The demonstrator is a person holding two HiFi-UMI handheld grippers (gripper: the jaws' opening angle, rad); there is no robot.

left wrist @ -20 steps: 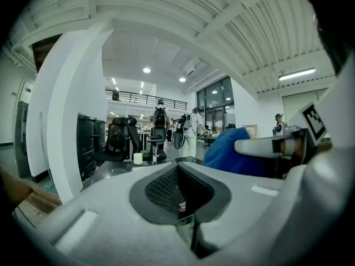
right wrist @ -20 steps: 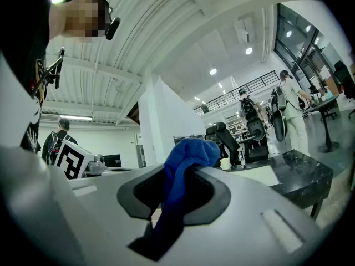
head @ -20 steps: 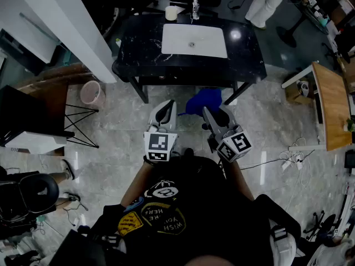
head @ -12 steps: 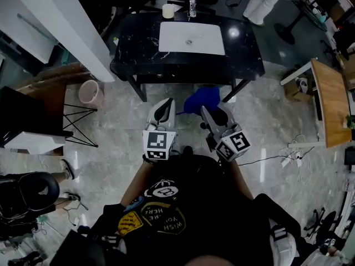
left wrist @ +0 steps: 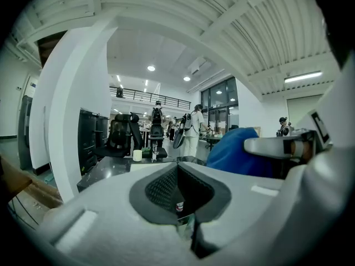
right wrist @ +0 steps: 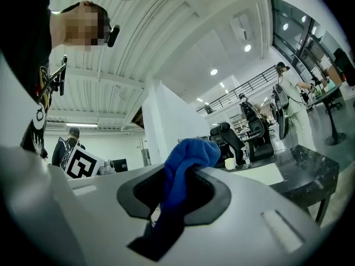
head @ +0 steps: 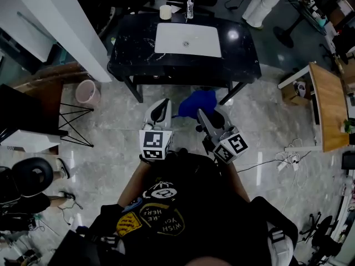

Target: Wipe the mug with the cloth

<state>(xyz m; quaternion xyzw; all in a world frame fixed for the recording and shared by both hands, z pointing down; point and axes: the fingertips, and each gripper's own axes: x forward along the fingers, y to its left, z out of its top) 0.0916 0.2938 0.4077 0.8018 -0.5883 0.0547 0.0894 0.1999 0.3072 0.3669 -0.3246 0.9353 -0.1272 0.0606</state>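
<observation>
The person stands on the marble floor (head: 116,143) at the near side of a black worktop (head: 244,51), with both claws held out in front of the chest and short of the worktop's near edge. The left claw (head: 161,106) is on the left; in the left gripper view its jaws (left wrist: 178,170) are closed together, with nothing I can make out gripped between the dark pads. The right claw (head: 202,115) sits just beside it on the right; its jaws (right wrist: 188,177) are clamped on a blue cloth (right wrist: 187,153). One end of the cloth bunches up above the jaw tips and the rest hangs down through the recess between them. From the head view the cloth (head: 197,102) spills out to the far side of that claw, over the floor just before the worktop.

The mug (head: 165,11), pale cream, stands upright at the far edge of the worktop, left of centre and well apart from both claws; it is also visible from the left claw (left wrist: 137,155) and from the right (right wrist: 229,163). A small clear bottle (head: 189,8) stands just to its right; a white panel (head: 187,41) lies in the middle of the worktop, nearer than both.

A pink bin (head: 87,91) stands on the floor off to the left.
</observation>
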